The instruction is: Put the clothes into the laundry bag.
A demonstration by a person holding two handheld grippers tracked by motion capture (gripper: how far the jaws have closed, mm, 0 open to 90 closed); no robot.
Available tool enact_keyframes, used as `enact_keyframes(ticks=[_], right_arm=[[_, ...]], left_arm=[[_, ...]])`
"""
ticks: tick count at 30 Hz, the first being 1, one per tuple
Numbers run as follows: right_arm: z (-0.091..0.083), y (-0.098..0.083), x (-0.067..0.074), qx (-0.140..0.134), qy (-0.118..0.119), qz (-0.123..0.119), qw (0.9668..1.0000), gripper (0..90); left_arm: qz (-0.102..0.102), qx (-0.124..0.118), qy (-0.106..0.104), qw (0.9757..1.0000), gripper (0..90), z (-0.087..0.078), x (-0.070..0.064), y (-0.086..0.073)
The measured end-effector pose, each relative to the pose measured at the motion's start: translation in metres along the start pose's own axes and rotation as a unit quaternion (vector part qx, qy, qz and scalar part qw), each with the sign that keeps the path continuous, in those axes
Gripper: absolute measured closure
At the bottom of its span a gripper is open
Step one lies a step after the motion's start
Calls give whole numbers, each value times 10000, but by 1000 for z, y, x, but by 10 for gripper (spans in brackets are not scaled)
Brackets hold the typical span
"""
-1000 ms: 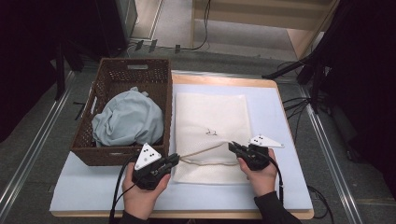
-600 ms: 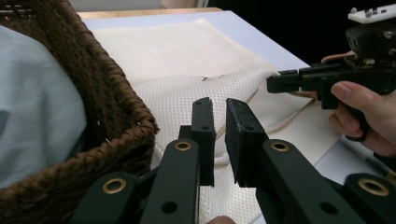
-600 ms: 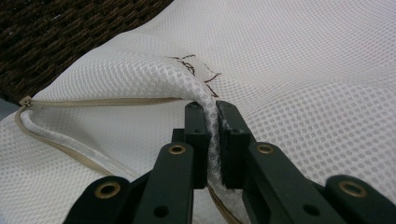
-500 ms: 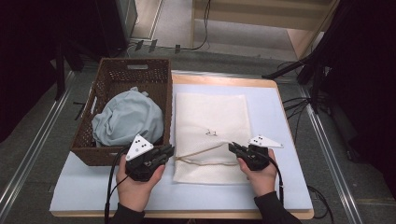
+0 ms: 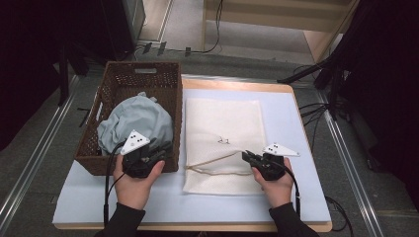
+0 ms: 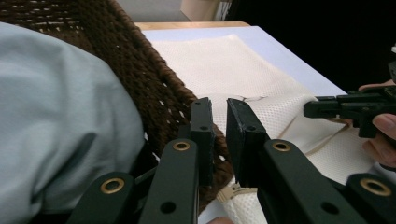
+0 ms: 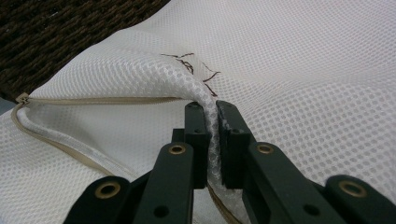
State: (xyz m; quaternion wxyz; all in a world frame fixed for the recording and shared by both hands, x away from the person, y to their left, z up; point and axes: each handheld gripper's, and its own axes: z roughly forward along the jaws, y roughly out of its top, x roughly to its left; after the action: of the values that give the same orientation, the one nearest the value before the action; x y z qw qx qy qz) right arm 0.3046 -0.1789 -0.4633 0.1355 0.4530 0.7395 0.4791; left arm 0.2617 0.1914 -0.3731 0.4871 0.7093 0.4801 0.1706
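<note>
At the table, my right gripper [image 7: 211, 140] pinches the top layer of the white mesh laundry bag [image 5: 222, 123], lifting one lip of its beige zippered opening [image 7: 93, 100] off the pale blue mat [image 5: 296, 128] where the bag lies flat. My left gripper [image 6: 218, 135] has left the bag's near left edge, where it sat a second ago, and now sits at the near wall of the dark brown wicker basket [image 5: 139, 74], beside the crumpled light blue-grey garment [image 5: 136, 118] inside. Its jaws have just been opening a little, narrowly parted with apparently nothing between them. One-handed, the mouth gapes only slightly; I judge the garment is my next pick-up.
</note>
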Motion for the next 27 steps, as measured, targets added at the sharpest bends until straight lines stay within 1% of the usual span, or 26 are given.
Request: enact_keyframes(ticks=[8, 13, 17, 21, 27], right_arm=[[0, 0, 0, 13, -10, -16, 10000, 849], [1, 0, 0, 13, -11, -17, 10000, 849], [1, -1, 0, 23, -8, -16, 10000, 848], [1, -1, -1, 42, -13, -32, 10000, 848], [1, -1, -1, 46, -11, -39, 10000, 849]], left_arm=[[12, 6, 136, 9999, 806, 3, 10, 10], [-16, 14, 192, 9998, 801, 8, 16, 14], [-7, 24, 209, 9998, 798, 11, 19, 20], [-58, -16, 223, 9997, 798, 13, 22, 26], [-78, -32, 250, 9997, 784, 18, 26, 33]])
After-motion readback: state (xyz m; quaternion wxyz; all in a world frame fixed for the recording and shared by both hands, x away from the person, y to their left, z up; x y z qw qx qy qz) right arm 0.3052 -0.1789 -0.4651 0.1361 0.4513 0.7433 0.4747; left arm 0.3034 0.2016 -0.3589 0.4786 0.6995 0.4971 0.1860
